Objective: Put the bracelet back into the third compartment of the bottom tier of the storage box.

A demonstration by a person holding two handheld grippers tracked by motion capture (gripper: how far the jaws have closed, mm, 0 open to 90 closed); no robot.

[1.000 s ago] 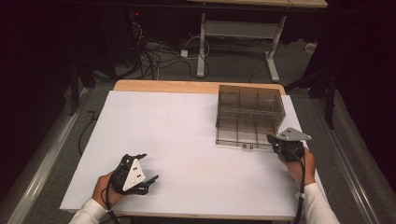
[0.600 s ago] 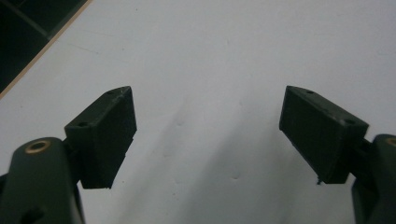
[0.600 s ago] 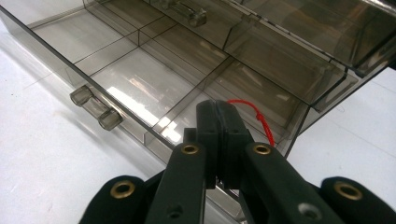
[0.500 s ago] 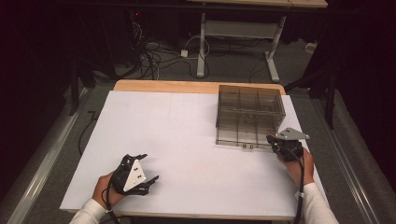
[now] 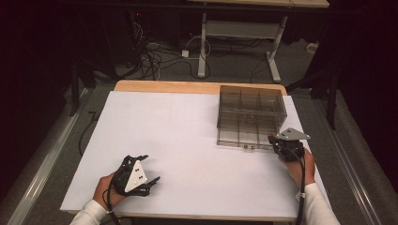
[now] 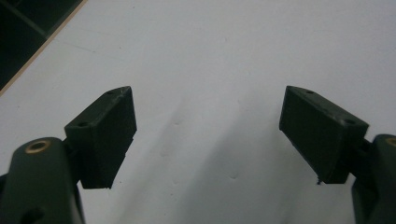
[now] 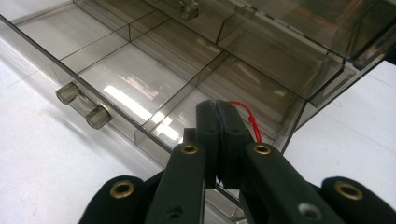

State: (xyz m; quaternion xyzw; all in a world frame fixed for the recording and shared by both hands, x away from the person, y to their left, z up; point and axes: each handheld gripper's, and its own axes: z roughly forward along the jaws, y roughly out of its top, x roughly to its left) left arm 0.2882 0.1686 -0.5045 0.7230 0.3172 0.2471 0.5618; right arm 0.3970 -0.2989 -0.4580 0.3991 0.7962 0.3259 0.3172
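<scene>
So the left claw (image 5: 149, 180) sits low near the front-left of the white desk (image 5: 178, 126), jaws spread wide with just bare surface between them. The right claw (image 7: 219, 114) is pinched fully together, tip over the near corner of the clear smoky compartment box (image 5: 251, 117) at the far right, with a thin red cord (image 7: 250, 120) beside it.

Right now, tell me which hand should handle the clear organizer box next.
Right, probably. The right tongs, jaws shut, sit at the near right corner of the clear organizer box. The left tongs are open over bare white tabletop, well away from the box.
</scene>
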